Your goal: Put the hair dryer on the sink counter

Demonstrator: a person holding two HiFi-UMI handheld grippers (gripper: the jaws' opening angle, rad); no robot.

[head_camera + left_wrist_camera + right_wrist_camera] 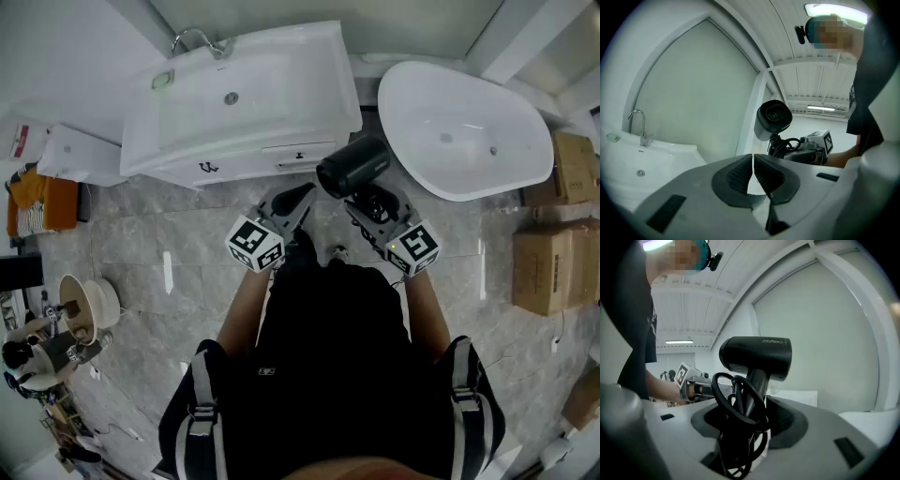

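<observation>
Currently the hair dryer [354,166] is pinched by its handle, coiled cord included, between the pads of the right gripper [373,204]. The handle is seen rising out of the jaws, with the barrel carried crosswise above them. The dryer is held in the air just off the front right corner of the sink counter [330,89], not over it yet. The counter top lies ahead and to the left, so a carry that way is judged needed. The left gripper [291,204] is seen pressed together, empty, just beside.
</observation>
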